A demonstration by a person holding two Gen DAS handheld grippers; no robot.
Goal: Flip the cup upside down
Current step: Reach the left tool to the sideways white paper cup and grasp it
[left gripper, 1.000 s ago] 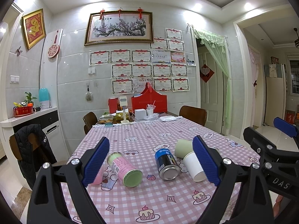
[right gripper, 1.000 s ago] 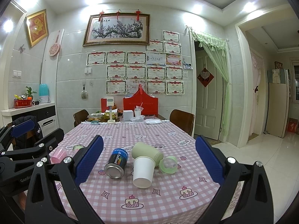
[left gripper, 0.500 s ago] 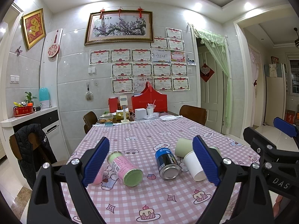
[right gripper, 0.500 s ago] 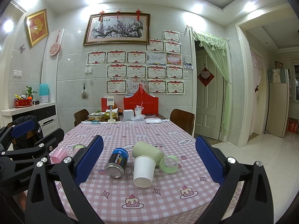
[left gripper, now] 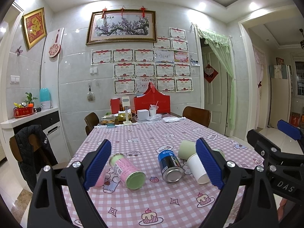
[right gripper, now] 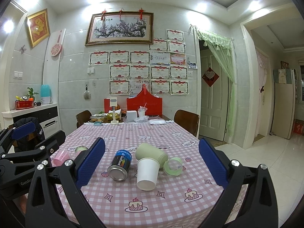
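Note:
A white paper cup point(right gripper: 147, 172) lies on its side on the pink checked tablecloth point(right gripper: 161, 205), mouth toward me; it also shows in the left wrist view point(left gripper: 195, 168). A pale green cup point(right gripper: 151, 153) lies on its side just behind it, and shows in the left wrist view point(left gripper: 187, 149). A pink cup point(right gripper: 60, 156) lies at the left. My right gripper point(right gripper: 152, 168) is open and empty, held above the near table edge before the white cup. My left gripper point(left gripper: 152, 164) is open and empty, before the cans.
A blue can point(right gripper: 120, 166) and a pink-labelled can point(left gripper: 127, 171) lie on their sides. A clear green tape roll point(right gripper: 172, 166) lies right of the cups. Boxes and clutter point(right gripper: 133, 112) crowd the far end. Chairs point(right gripper: 187, 120) flank the table.

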